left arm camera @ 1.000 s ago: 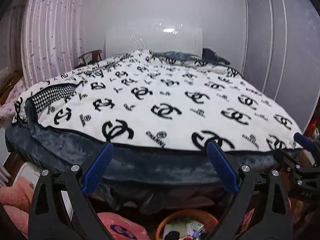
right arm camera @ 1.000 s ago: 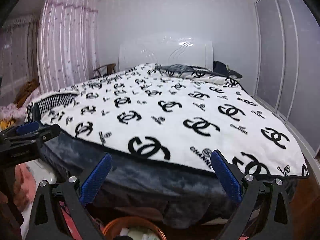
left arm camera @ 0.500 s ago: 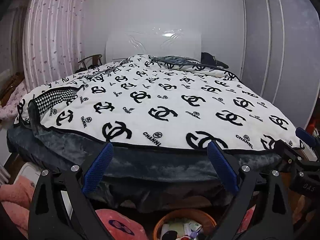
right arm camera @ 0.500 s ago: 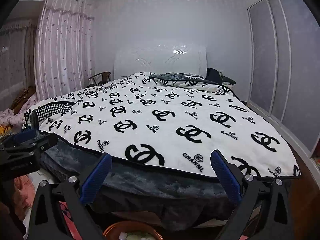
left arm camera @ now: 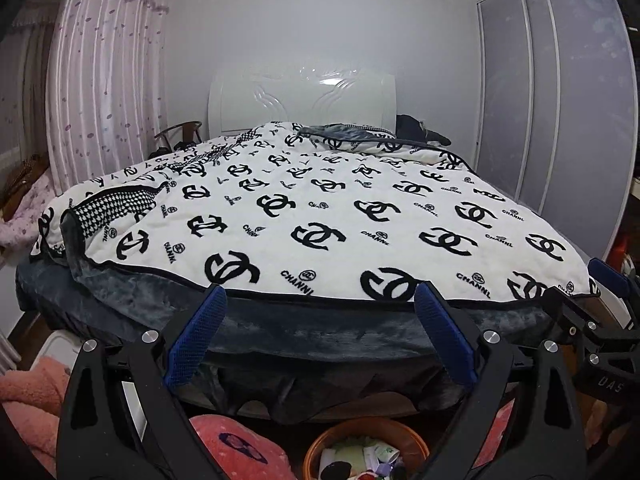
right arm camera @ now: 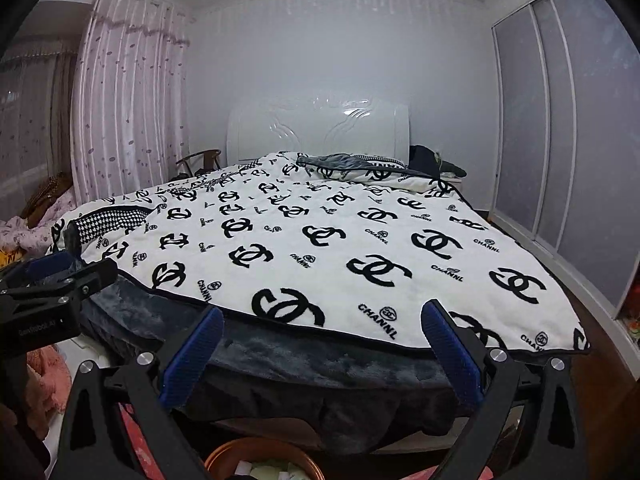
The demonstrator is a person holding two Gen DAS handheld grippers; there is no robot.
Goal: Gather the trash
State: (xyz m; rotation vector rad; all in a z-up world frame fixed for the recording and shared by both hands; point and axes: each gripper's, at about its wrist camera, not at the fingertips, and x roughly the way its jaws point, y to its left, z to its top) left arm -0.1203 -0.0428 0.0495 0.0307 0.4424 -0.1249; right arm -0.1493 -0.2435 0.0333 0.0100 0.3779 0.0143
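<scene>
While both tools gape empty | trash basket (left arm camera: 366, 438) below left tool (left arm camera: 316, 320)

Both wrist views look forward from beyond the foot of the bed with the white, black-logo quilt (left arm camera: 320, 216) (right arm camera: 320, 240), facing its far white glossy headboard (left arm camera: 302, 98) (right arm camera: 318, 128). The right view sits further right. Both share the near orange round waste basket (left arm camera: 360, 430) (right arm camera: 260, 450).

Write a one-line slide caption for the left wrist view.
Left gripper, jaws open and empty, faces a bed with a logo-print blanket; an orange trash basket sits below.
</scene>
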